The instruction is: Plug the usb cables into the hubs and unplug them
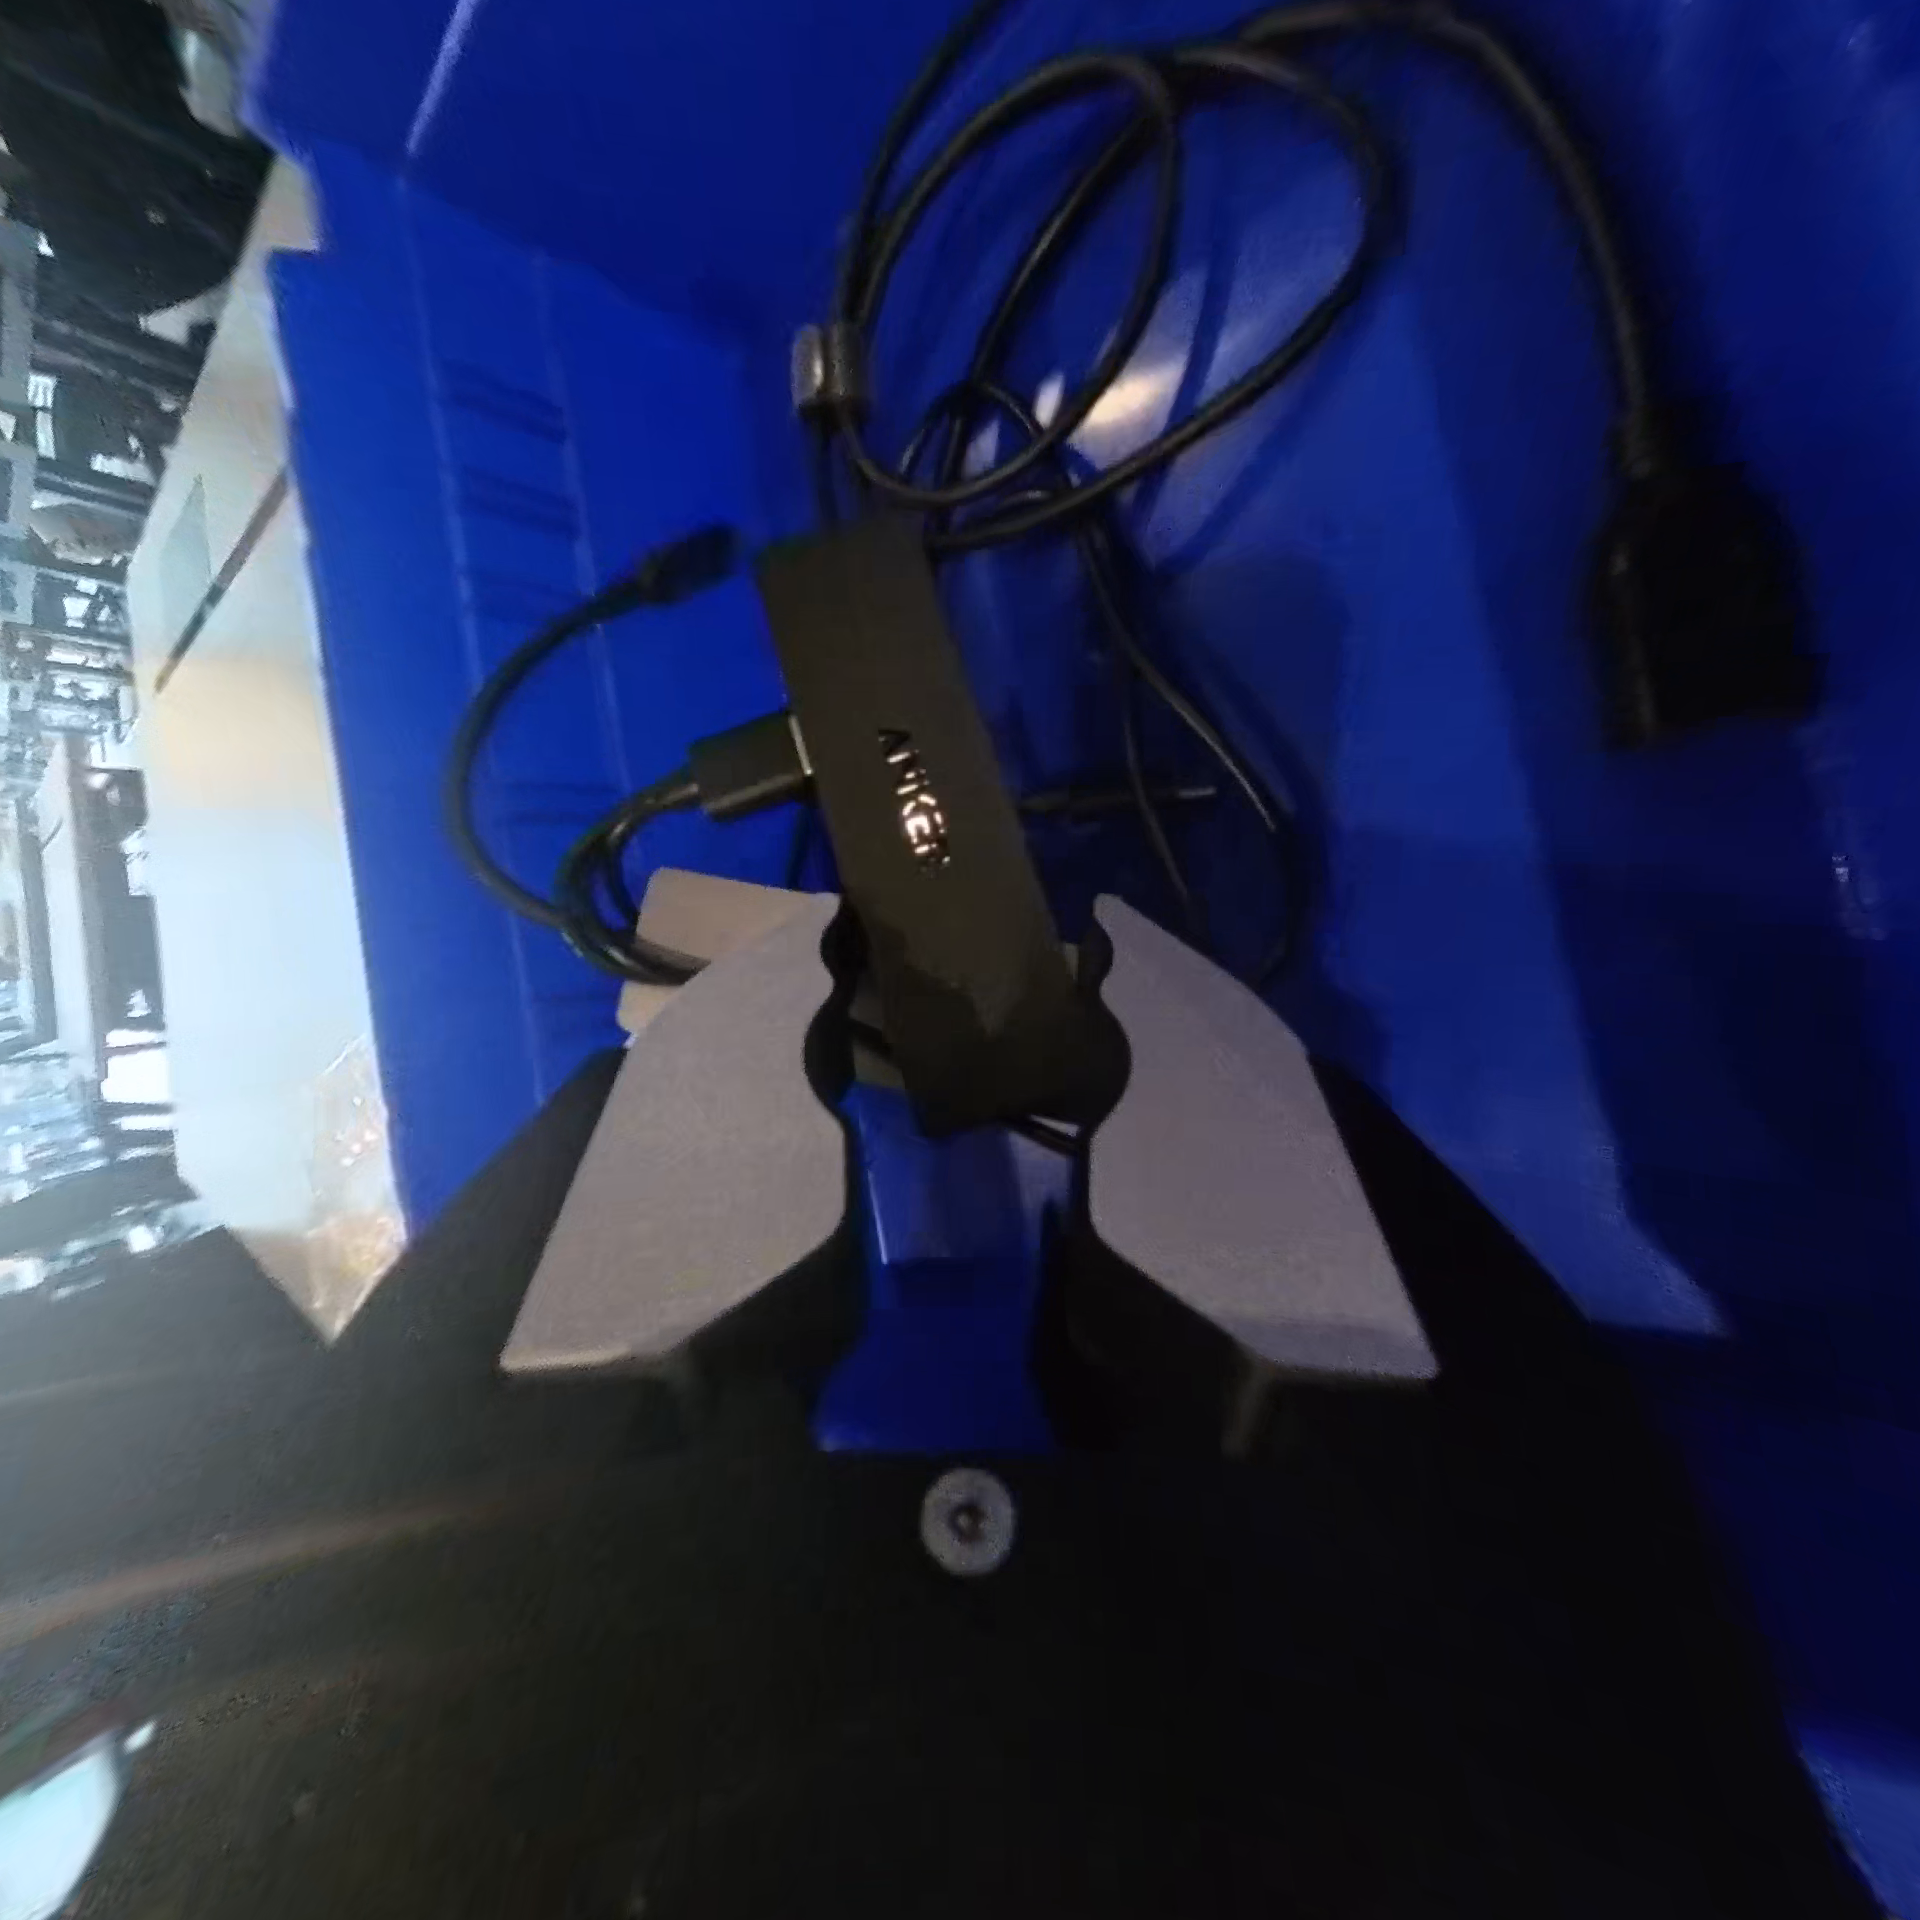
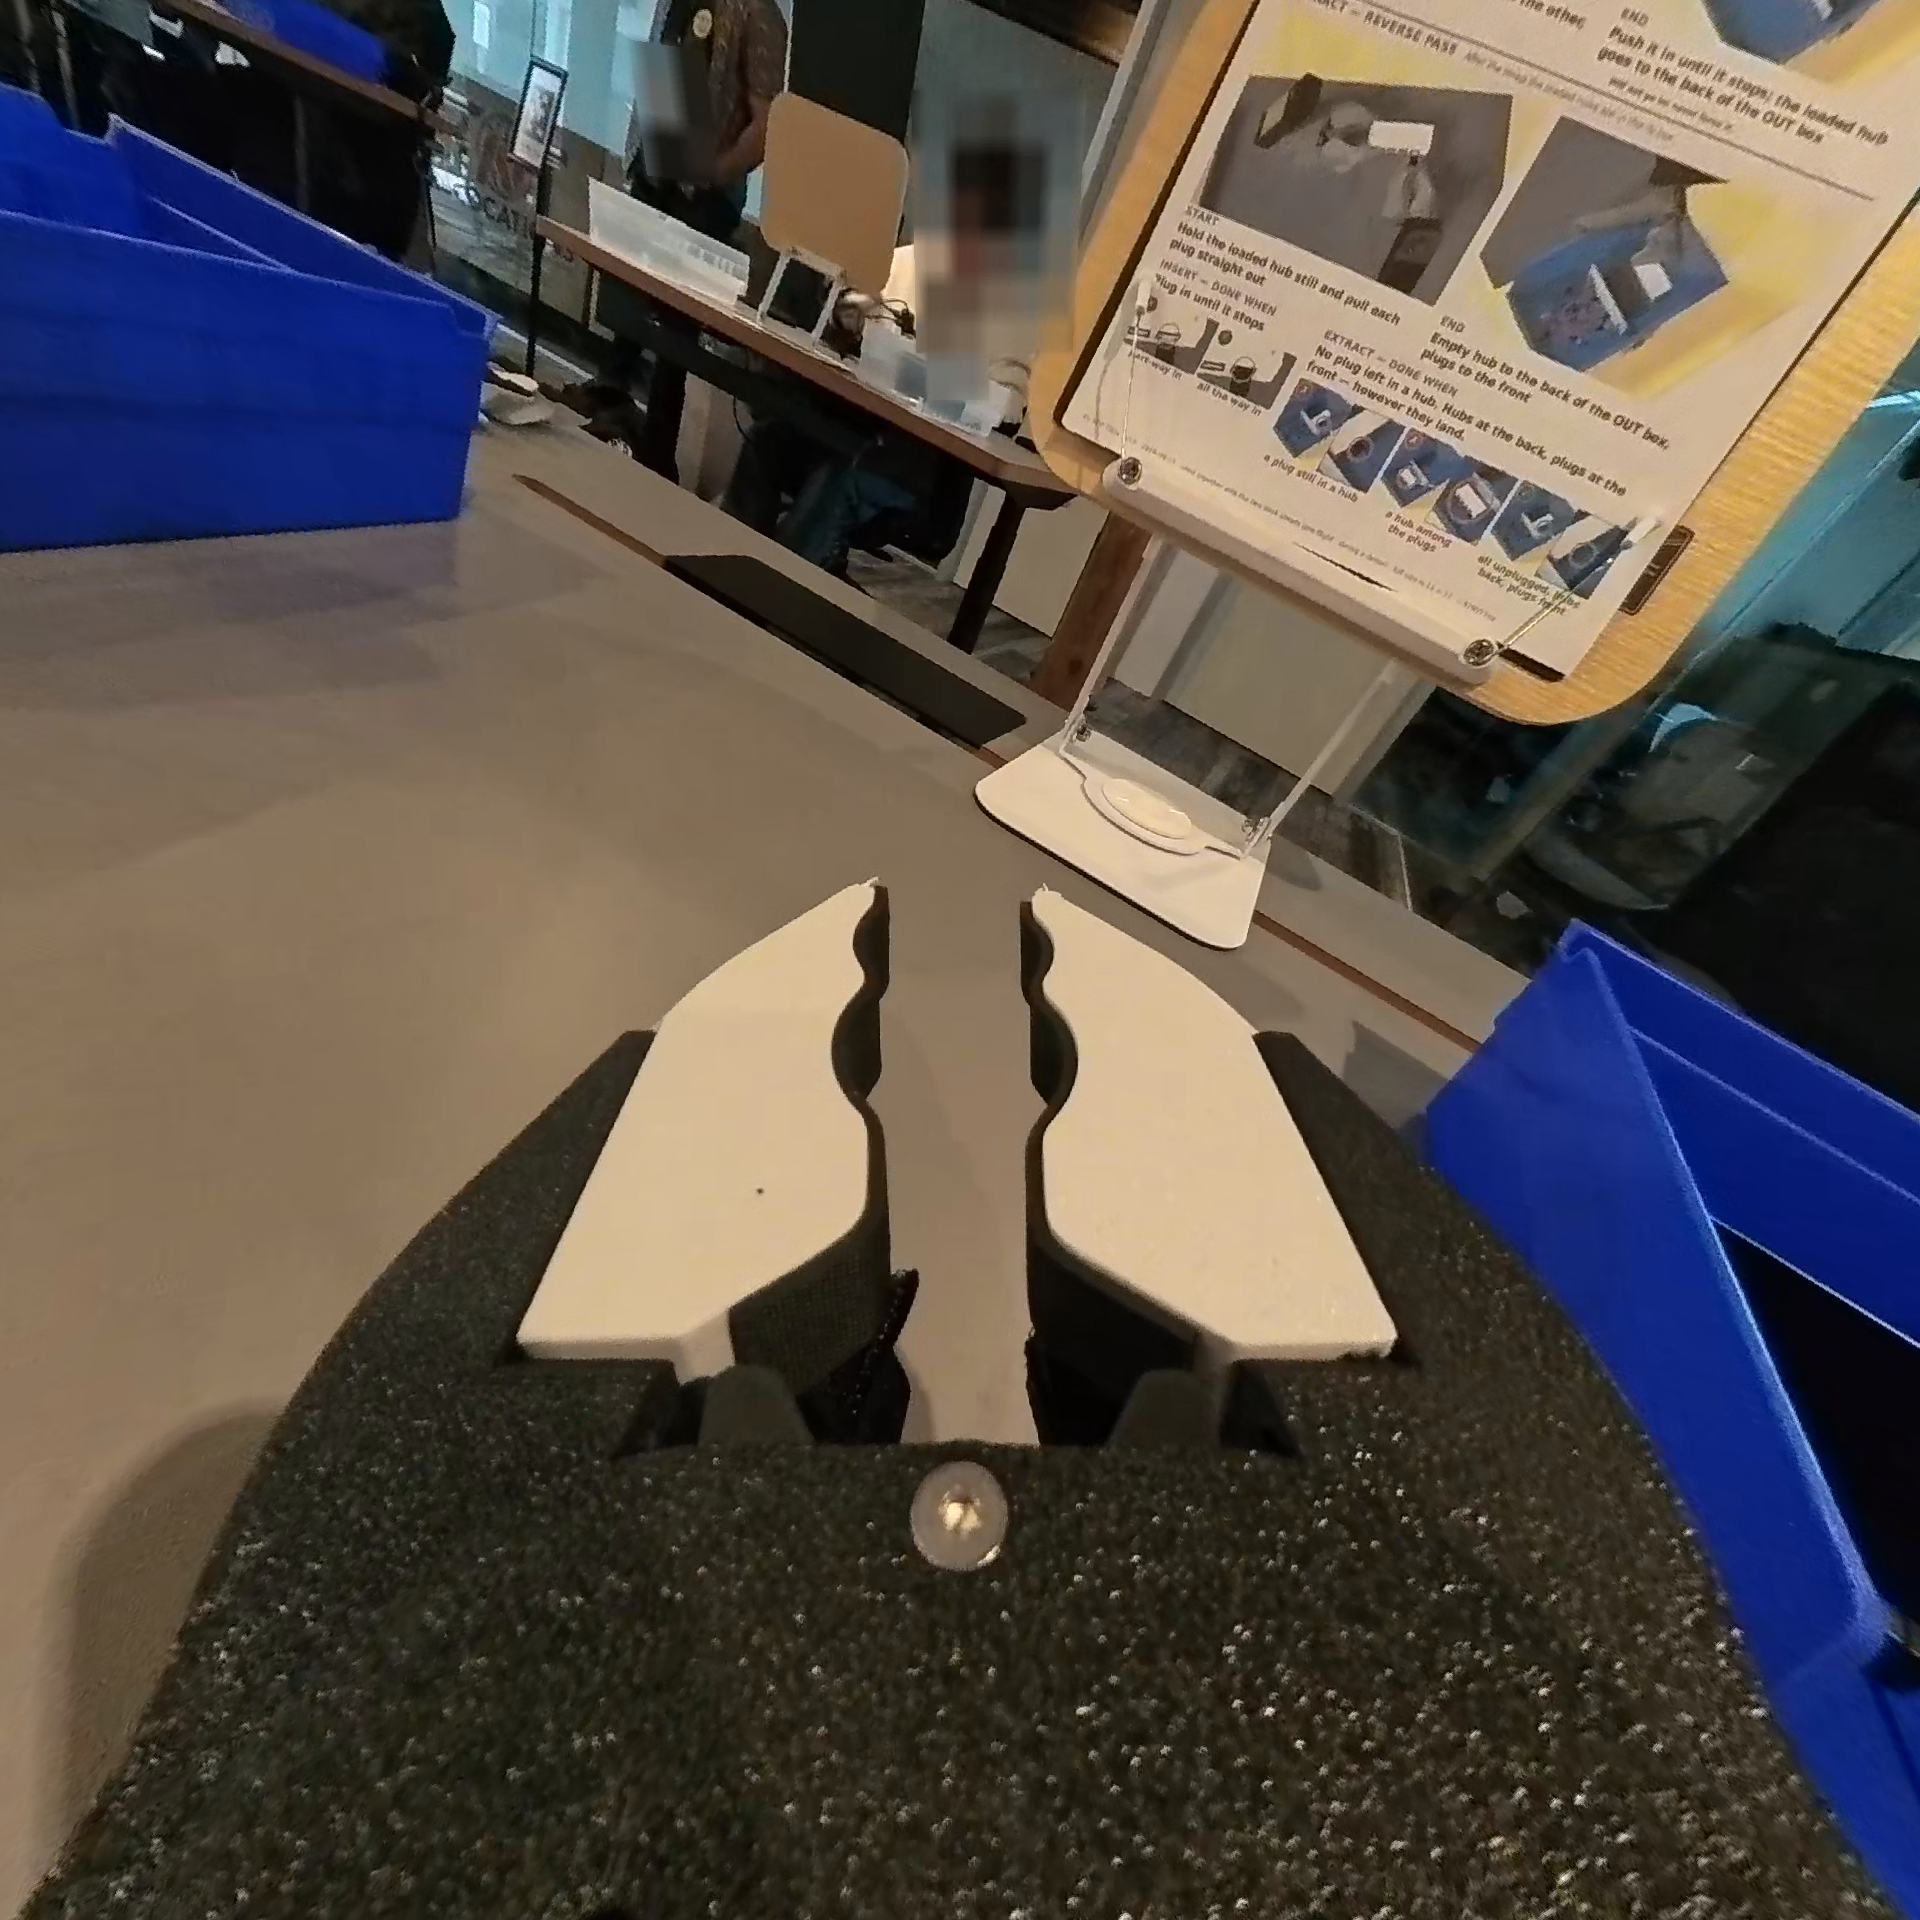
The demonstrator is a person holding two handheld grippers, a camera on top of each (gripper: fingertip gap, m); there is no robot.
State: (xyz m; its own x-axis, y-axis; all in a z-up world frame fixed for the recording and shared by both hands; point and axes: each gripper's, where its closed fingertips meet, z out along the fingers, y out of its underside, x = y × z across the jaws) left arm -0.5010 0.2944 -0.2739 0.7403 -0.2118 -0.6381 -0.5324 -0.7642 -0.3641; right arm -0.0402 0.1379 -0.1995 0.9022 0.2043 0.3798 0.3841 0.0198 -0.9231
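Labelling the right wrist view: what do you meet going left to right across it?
Blue bins → right gripper → white stand base → instruction board → blue bin.

Brand lettering on black hub (image 1: pixel 902 790); printed instruction sheet (image 2: pixel 1455 301) on stand, text legible.

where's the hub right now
In the left wrist view the hub is at centre, clamped at its near end by the left gripper inside the blue bin, with a plug in its left side.
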